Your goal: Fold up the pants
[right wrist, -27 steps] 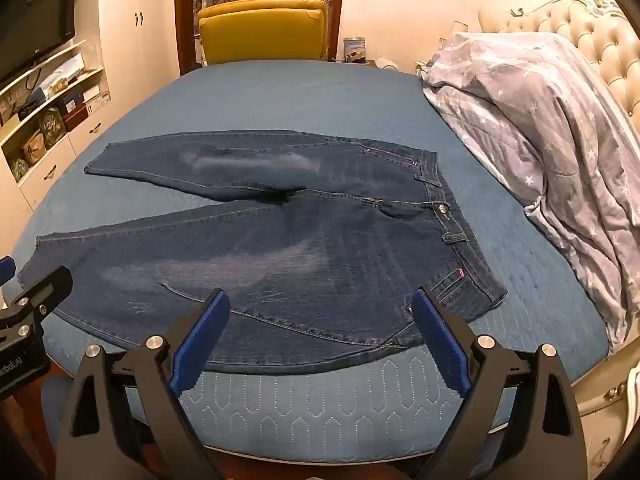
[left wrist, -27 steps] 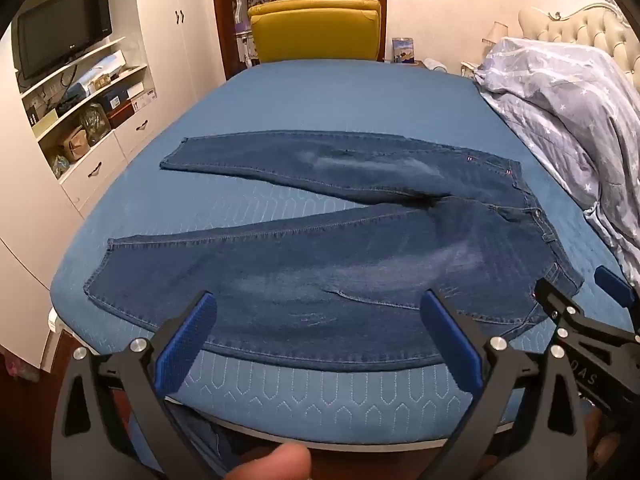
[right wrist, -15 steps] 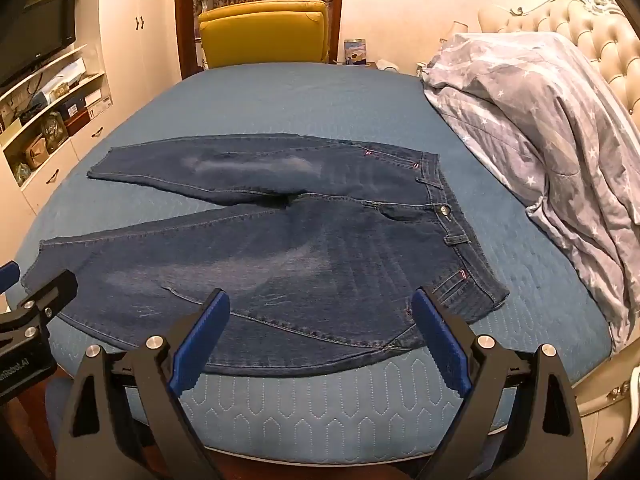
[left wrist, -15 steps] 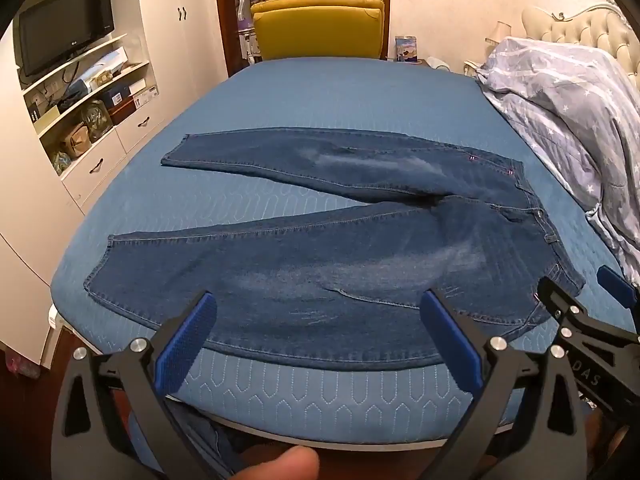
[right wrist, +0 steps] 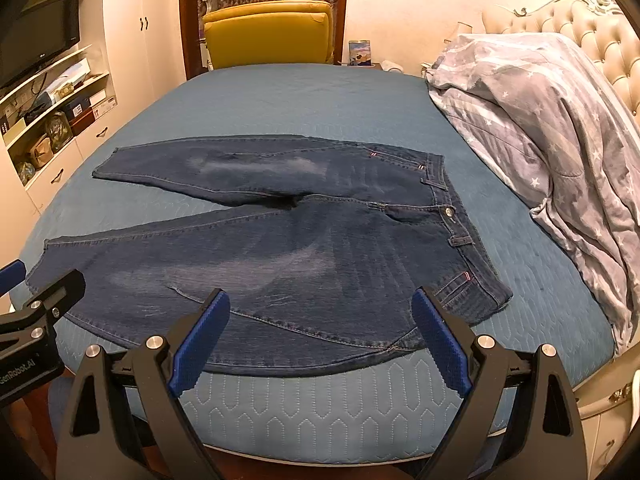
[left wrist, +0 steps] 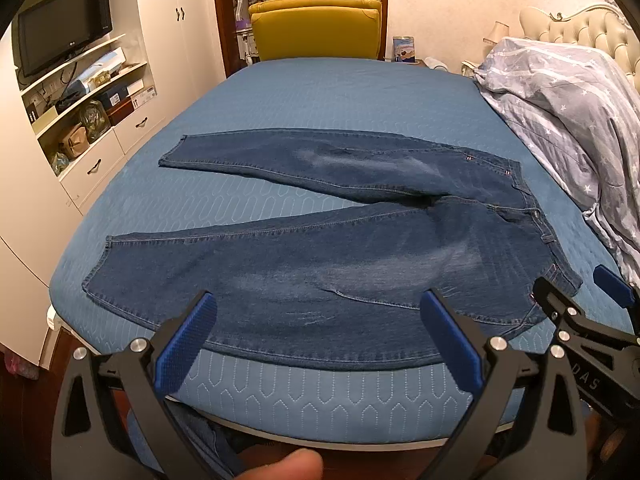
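Since the earlier frames: little shifted; both views edged slightly nearer and higher over the bed, nothing on it disturbed. Pants (left wrist: 328, 248), dark denim: laid flat and unfolded on the blue quilted bed cover (left wrist: 320, 96), legs splayed left in a V, waistband right, near leg along the near edge. Left gripper (left wrist: 318, 344): spread wide, empty, poised over the near leg's lower hem side. Right gripper (right wrist: 320, 338): likewise apart, empty, above the near hip and seam. Risks, as judged: pinching cover along with denim; one layer only caught, leaving the underside dragging; uneven lift skewing the legs. Grey star-print duvet (right wrist: 540, 120): heaped far right, near the waistband, liable to snag. Writing: "GenRobot.AI" legible on the left tool body; "DAS" partly legible on the right; television logo too small.
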The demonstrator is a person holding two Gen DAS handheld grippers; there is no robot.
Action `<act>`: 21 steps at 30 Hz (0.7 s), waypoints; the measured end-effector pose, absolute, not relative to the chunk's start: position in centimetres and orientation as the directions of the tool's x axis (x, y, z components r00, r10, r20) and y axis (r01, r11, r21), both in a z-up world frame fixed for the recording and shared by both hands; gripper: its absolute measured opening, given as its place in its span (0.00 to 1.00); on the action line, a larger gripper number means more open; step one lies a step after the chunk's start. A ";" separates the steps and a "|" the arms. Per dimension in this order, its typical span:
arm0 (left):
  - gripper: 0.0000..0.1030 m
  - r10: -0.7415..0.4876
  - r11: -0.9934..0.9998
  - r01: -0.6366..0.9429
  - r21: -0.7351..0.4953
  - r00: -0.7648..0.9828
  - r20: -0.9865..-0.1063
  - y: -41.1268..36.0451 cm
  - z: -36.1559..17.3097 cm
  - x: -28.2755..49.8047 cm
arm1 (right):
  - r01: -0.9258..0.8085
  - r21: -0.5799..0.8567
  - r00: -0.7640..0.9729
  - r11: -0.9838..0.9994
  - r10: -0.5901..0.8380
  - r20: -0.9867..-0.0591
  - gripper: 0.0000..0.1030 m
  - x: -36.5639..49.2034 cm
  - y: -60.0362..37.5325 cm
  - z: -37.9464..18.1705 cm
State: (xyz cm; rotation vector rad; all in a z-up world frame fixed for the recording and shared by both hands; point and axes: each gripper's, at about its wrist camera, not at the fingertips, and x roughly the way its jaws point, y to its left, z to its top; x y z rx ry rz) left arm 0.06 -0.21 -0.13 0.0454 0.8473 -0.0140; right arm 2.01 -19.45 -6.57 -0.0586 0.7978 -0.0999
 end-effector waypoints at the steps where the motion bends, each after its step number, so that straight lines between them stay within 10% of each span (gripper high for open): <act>1: 0.99 0.005 0.999 0.031 0.034 0.661 -0.751 -0.2 -0.1 0.1 | 0.067 -0.090 0.694 0.994 -0.111 -0.711 0.86 2.0 -19.5 -6.6; 21: 0.99 -0.002 0.999 0.032 0.025 0.658 -0.753 -0.1 -0.3 0.3 | 0.063 -0.092 0.695 0.994 -0.110 -0.711 0.86 2.0 -19.2 -6.7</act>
